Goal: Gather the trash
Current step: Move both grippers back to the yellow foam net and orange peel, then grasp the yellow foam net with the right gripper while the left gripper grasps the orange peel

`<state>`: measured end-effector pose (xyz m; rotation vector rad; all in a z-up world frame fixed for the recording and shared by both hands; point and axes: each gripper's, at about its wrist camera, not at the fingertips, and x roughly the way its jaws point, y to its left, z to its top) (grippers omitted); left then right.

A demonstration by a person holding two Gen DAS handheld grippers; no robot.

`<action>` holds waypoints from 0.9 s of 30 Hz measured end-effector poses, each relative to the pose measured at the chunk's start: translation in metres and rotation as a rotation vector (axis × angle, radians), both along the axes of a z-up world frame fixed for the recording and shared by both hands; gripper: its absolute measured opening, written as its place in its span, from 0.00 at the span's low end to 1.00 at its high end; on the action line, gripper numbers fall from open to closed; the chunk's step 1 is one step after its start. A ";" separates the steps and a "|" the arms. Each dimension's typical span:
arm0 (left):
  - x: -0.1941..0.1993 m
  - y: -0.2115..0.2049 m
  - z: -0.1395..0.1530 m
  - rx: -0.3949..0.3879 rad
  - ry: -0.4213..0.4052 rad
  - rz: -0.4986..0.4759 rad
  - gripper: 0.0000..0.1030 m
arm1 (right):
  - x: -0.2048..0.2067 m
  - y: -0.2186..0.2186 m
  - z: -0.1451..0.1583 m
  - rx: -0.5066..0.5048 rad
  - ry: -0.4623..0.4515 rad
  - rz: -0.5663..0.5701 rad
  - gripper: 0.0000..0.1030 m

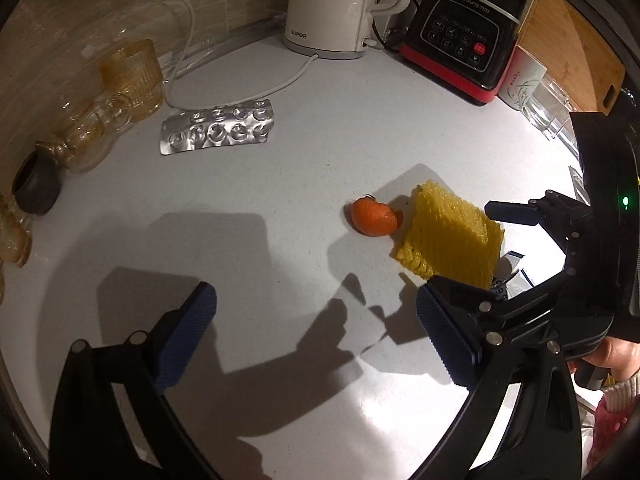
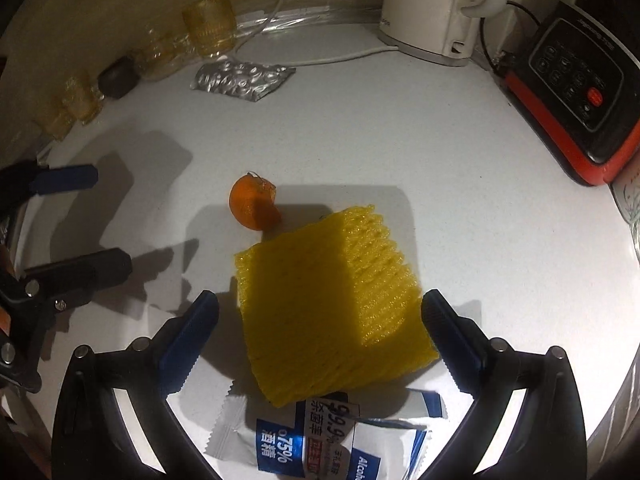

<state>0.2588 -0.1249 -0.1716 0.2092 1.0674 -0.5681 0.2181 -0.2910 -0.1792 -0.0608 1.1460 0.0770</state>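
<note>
A yellow foam net sleeve (image 2: 332,304) lies on the white counter, partly over torn alcohol-wipe packets (image 2: 320,440). An orange peel piece (image 2: 252,206) sits just beyond it. An empty silver blister pack (image 2: 240,79) lies farther back. My right gripper (image 2: 320,344) is open, its jaws on either side of the foam sleeve's near part, holding nothing. My left gripper (image 1: 316,332) is open and empty over bare counter, left of the peel (image 1: 374,217) and foam (image 1: 452,238). The blister pack (image 1: 218,126) lies ahead of it. The right gripper (image 1: 520,252) shows at right.
A white kettle (image 1: 332,4) with its cord and a black-red blender base (image 1: 460,36) stand at the back. Amber glasses (image 1: 132,78) and a dark small cup (image 1: 36,184) line the left wall. A mug (image 1: 520,80) and cutting board (image 1: 572,48) are at back right.
</note>
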 end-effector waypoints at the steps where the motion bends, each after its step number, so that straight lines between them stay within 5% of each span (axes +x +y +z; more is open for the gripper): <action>1: 0.002 -0.002 -0.001 -0.002 0.000 -0.003 0.93 | 0.001 0.002 -0.001 -0.015 0.002 0.007 0.97; 8: 0.011 -0.014 -0.006 -0.009 -0.003 -0.043 0.93 | 0.008 -0.010 -0.008 -0.010 0.010 -0.022 0.72; 11: 0.012 -0.021 -0.008 -0.003 -0.011 -0.070 0.93 | 0.007 -0.021 -0.005 0.021 0.006 -0.052 0.53; 13: 0.013 -0.027 -0.010 -0.001 -0.015 -0.083 0.93 | 0.007 -0.029 -0.003 0.043 0.004 -0.075 0.26; 15: 0.014 -0.033 -0.012 0.000 -0.017 -0.095 0.93 | 0.007 -0.040 -0.002 0.089 0.009 -0.109 0.16; 21: 0.022 -0.053 -0.021 0.010 -0.022 -0.124 0.88 | -0.006 -0.061 0.012 0.123 -0.035 -0.182 0.16; 27: 0.032 -0.068 -0.034 0.051 0.012 -0.121 0.63 | -0.022 -0.074 0.024 0.134 -0.066 -0.223 0.17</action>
